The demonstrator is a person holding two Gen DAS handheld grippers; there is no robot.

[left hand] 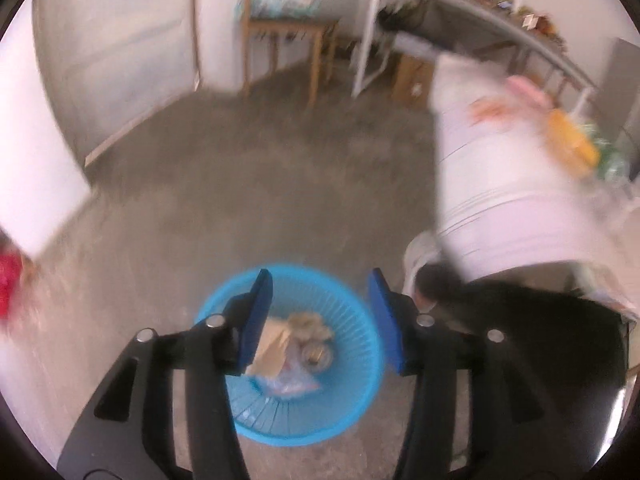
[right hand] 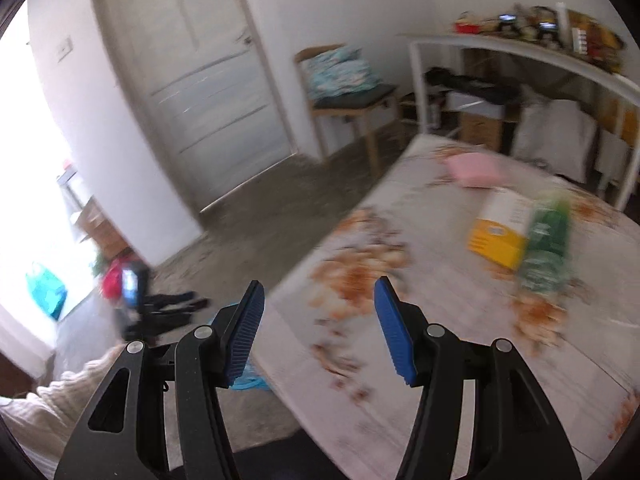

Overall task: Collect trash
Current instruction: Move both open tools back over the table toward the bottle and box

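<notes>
My left gripper (left hand: 320, 280) hangs open over a blue plastic basket (left hand: 352, 400) on the floor, with nothing between its pads. Inside the basket lie a brown paper piece (left hand: 272, 348), a clear wrapper (left hand: 292, 380) and crumpled paper (left hand: 308, 322). Above the near edge of a table with a flowered cloth (right hand: 400, 360), my right gripper (right hand: 319, 284) stands open and empty. On that table, to the right and farther off, are a green plastic bottle (right hand: 546, 248), a yellow and white box (right hand: 496, 232) and a pink flat item (right hand: 474, 170). Both views are blurred.
A wooden chair (right hand: 352, 104) with folded cloth stands by the door (right hand: 208, 80). A white shelf desk (right hand: 520, 56) with clutter runs along the far wall. A white plastic chair (left hand: 416, 252) sits beside the table. Dark clothes (right hand: 168, 304) lie on the floor. A pale sleeve (right hand: 60, 400) is at lower left.
</notes>
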